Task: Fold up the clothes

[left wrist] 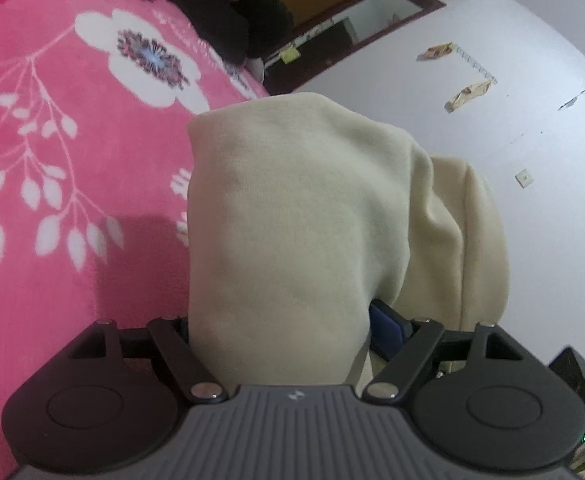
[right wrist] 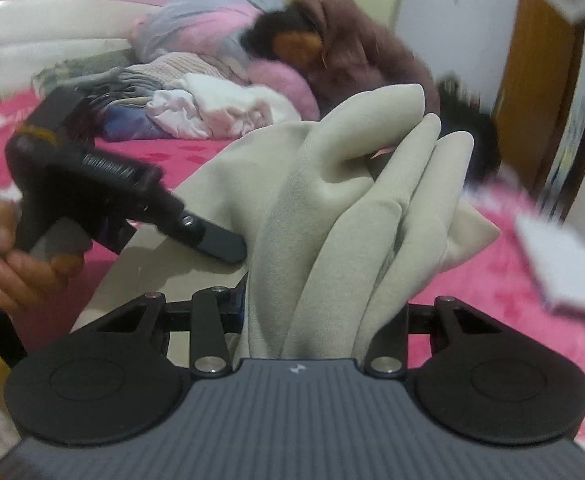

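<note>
The cream garment (left wrist: 292, 216) hangs bunched between both hand-held grippers, raised above the pink floral bedspread (left wrist: 52, 152). In the left wrist view, a thick fold of the cloth fills the space between the jaws of the left gripper (left wrist: 280, 320); the jaws stand wide with the fabric packed between them, and only the blue inner face of one finger (left wrist: 388, 328) shows at the right, the fabric covering the rest. The cloth rises in a rounded hump ahead of the camera, with a second fold trailing off to the right against the white wall (left wrist: 512, 80).

In the right wrist view, the right gripper (right wrist: 324, 312) is clamped on several gathered folds of the same garment, which stand up from between its jaws in finger-like ridges. The fingertips themselves are hidden by the fabric. The left gripper appears at the left of this view as a dark body held by a hand (right wrist: 24, 264), with one black finger reaching into the cloth just beside the right gripper.

Beyond the garment, a pile of mixed clothing (right wrist: 212, 100) lies on the bedspread near the headboard (right wrist: 52, 28). A blurred white item (right wrist: 564, 264) lies on the bedspread at the right edge.
</note>
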The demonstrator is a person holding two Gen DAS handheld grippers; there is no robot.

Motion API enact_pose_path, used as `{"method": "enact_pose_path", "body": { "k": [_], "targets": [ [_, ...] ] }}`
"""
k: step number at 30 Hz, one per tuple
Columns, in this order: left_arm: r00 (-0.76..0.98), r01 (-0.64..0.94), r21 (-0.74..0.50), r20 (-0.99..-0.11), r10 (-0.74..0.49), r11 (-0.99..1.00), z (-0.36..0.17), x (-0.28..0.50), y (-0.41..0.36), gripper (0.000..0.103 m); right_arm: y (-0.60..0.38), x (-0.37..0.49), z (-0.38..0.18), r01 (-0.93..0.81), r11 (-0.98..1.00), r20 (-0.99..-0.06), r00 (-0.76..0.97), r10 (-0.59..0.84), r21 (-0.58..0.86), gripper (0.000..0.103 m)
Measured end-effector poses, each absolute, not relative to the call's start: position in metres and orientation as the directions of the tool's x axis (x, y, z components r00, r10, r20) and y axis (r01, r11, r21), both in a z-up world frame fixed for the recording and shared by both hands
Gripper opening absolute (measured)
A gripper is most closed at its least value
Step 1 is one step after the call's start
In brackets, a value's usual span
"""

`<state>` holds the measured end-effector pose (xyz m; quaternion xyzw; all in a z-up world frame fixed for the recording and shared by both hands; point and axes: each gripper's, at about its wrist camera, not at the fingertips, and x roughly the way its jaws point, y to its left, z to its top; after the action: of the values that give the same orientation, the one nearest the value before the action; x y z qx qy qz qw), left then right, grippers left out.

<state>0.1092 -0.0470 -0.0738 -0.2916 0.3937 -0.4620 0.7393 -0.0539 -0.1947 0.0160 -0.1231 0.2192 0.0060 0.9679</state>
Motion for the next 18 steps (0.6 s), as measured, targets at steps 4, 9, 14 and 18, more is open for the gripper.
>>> {"method": "enact_pose_path", "body": {
  "k": [4,9,14,18],
  "targets": [
    [0.289,0.456,-0.782,-0.323,-0.901,0.426,-0.064,0.101,-0.049,0.080,-0.190,-0.064,0.018,-0.070,0.956,-0.375,0.926,-0.044,-0.284,0.040],
    [0.288,0.471,-0.762,-0.343,-0.894,0.445,-0.051,0.094,-0.062,0.080,-0.204,-0.078,0.023,-0.078,0.973,-0.351,0.936,-0.005,-0.219,0.039],
    [0.246,0.514,-0.757,-0.319,-0.915,0.403,-0.029,0.102,-0.097,0.080,-0.238,-0.088,0.035,-0.066,0.989,-0.319,0.948,0.020,-0.135,0.039],
    [0.181,0.541,-0.766,-0.298,-0.937,0.348,-0.010,0.130,-0.148,0.080,-0.287,-0.087,0.050,-0.037,0.994,-0.297,0.955,0.006,-0.099,0.039]
  ]
}}
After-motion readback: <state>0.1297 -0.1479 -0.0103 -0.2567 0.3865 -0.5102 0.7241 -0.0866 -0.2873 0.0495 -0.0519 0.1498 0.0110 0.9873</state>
